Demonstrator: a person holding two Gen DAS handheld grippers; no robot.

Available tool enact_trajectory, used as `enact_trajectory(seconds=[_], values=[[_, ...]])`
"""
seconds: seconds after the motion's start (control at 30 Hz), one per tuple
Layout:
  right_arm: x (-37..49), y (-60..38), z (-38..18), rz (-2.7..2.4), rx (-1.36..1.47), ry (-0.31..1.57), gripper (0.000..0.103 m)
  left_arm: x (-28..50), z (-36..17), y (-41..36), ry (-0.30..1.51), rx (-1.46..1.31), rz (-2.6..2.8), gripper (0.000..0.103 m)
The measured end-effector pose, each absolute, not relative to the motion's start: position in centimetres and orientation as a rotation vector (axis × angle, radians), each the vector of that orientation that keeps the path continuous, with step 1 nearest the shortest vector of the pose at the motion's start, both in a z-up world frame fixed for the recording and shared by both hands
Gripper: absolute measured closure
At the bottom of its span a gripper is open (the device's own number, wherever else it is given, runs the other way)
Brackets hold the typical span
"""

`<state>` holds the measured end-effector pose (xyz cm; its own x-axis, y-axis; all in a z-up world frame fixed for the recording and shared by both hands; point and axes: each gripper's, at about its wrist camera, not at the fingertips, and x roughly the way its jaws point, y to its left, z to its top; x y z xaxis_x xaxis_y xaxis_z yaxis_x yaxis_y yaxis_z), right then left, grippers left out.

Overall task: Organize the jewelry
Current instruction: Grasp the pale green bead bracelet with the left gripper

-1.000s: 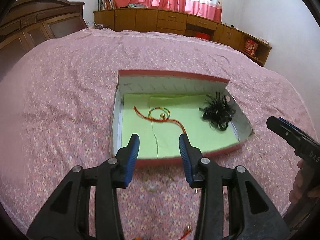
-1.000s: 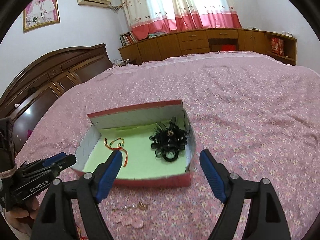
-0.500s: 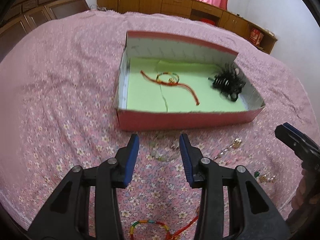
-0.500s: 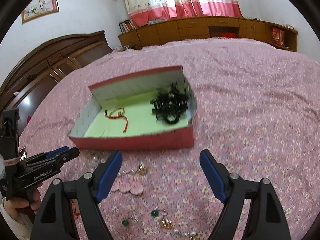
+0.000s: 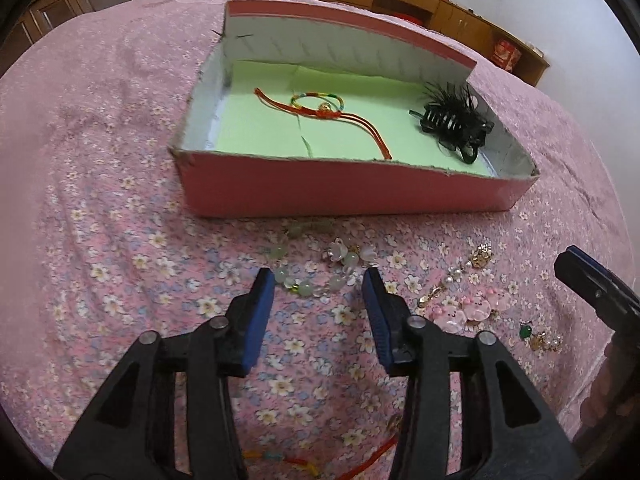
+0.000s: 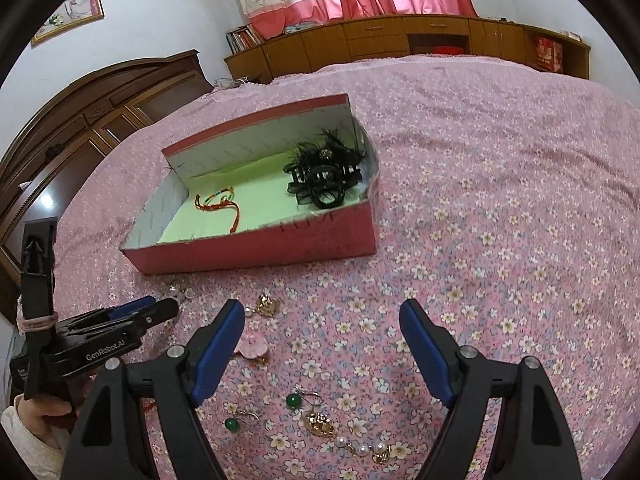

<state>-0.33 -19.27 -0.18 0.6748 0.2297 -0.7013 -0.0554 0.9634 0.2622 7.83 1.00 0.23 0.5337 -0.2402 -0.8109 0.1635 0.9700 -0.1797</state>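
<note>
— Listing what lies on the bed: where does the jewelry sit?

— Item one, red box, upper centre of the left wrist view, open-topped with a green lining. Inside it: a red cord bracelet at centre, a black feathered hair clip at the right end (against the right wall).

— And outside the box?

— Item two, pale bead bracelet, on the floral bedspread just below the box's front wall. Item three, pink flower pieces, lower right. Item four, a gold and pearl piece near them. Item five, green-stone earrings, bottom centre of the right wrist view, with a gold pearl chain beside them. Another coloured cord shows at the bottom edge of the left wrist view, partly hidden.

— The grippers?

— Left gripper: jaws have just been widening and stand apart, empty, their tips on either side of the near end of the bead bracelet; whether they touch it cannot be told. Right gripper: jaws spread wide, nothing between them, above the bedspread right of the gold piece.
</note>
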Motion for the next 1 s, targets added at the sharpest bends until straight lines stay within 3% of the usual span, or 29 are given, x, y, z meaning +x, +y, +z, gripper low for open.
enact_trajectory(seconds=[0.37,0.43,0.5,0.67,1.0], values=[[-0.4,-19.2,-0.9,0.163,0.241,0.840,0.021,9.2,-1.2,-0.6,0.916,-0.043,-0.195,0.057],[-0.4,-19.2,-1.0,0.162,0.240,0.841,0.021,9.4,-1.3,-0.6,0.907,-0.061,-0.193,0.061],[-0.4,-19.1,-1.1,0.163,0.243,0.843,0.021,9.3,-1.2,-0.3,0.900,-0.070,-0.192,0.072],[-0.4,-19.0,-1.1,0.166,0.241,0.845,0.021,8.6,-0.9,1.1,0.894,-0.107,-0.198,0.083],[-0.9,-17.8,-1.1,0.178,0.238,0.855,0.021,5.8,0.5,4.1,0.878,-0.143,-0.198,0.085]])
